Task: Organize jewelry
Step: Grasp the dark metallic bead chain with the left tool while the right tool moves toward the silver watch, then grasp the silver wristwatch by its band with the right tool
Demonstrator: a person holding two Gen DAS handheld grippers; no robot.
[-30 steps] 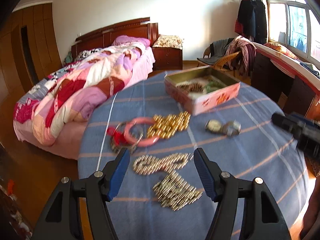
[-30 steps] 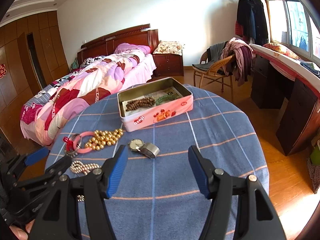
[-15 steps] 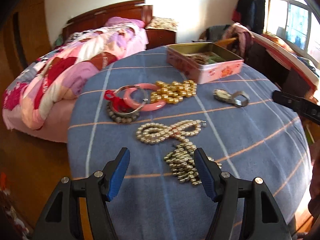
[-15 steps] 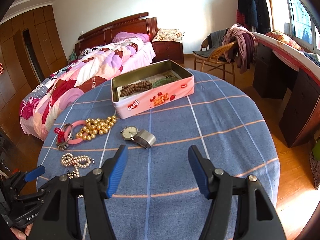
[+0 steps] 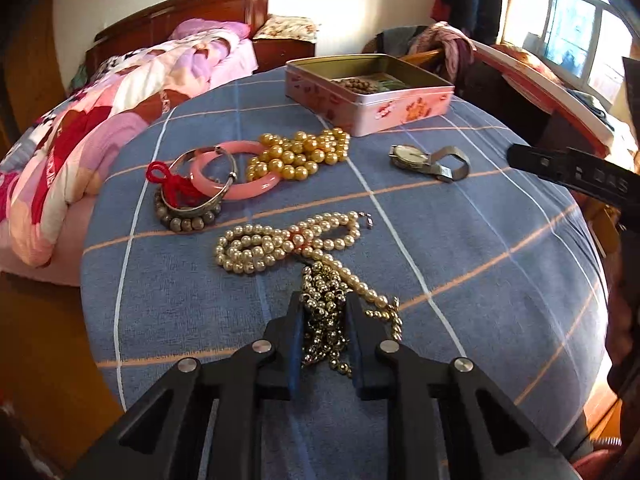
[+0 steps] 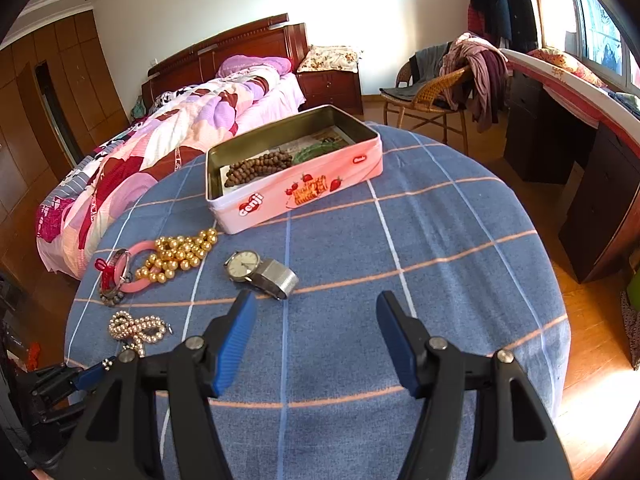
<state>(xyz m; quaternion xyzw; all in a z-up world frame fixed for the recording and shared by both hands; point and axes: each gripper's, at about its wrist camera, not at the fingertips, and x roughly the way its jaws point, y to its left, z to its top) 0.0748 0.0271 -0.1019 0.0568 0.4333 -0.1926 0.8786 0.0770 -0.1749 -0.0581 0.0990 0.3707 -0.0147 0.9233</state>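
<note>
Down at the near edge of the round desk, the left claw is squeezed tight around a clump of small dark-gold beads, the bead chain. Its blue pads hide the middle of the clump, so I can't tell how long the chain really is. A pearl necklace lies looped just beyond it, one strand running right up against the pinched beads.

The right claw hangs wide apart over bare cloth with nothing in it; in the left view only a black sliver of it pokes in at the right edge.

Further back sit a pink bangle, tangled with a silver bangle, a red tassel and a grey bead bracelet, hard to separate. Touching it is a heap of big gold beads. A wristwatch with a mesh band lies on its own. The pink tin is open, holding brown beads and something green I can't make out.

Blue plaid cloth covers the desk. Behind it there's a bed with a patchwork quilt, a wicker chair piled with clothes, wood floor, and a bright window.
</note>
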